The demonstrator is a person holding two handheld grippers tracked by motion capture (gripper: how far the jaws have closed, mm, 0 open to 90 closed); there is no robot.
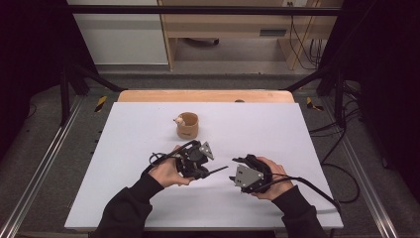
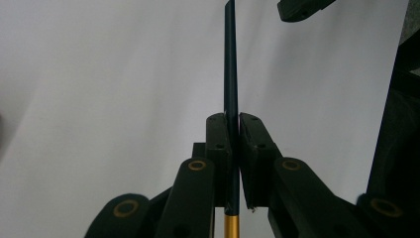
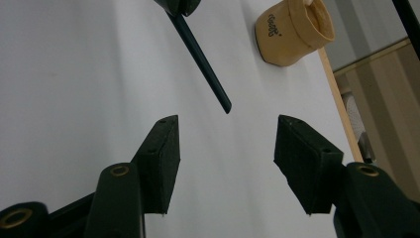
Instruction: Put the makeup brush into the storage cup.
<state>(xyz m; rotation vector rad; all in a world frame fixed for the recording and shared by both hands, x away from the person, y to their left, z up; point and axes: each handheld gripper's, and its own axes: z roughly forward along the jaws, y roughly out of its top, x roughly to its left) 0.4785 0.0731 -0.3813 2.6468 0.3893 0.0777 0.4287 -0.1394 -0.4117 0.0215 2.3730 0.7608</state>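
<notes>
Nearest the person, on the white table (image 1: 277, 129), the right gripper (image 3: 227, 144) is held with its jaws partly apart and nothing between them, level with the left gripper (image 2: 234, 144). A thin dark stick (image 2: 230, 64) with a gold-coloured end is clamped between the left gripper's closed jaws, its free tip pointed at the gap of the right jaws, just short of it. Farther back, a tan cup (image 1: 188, 125) is stood upright, well apart from both.
</notes>
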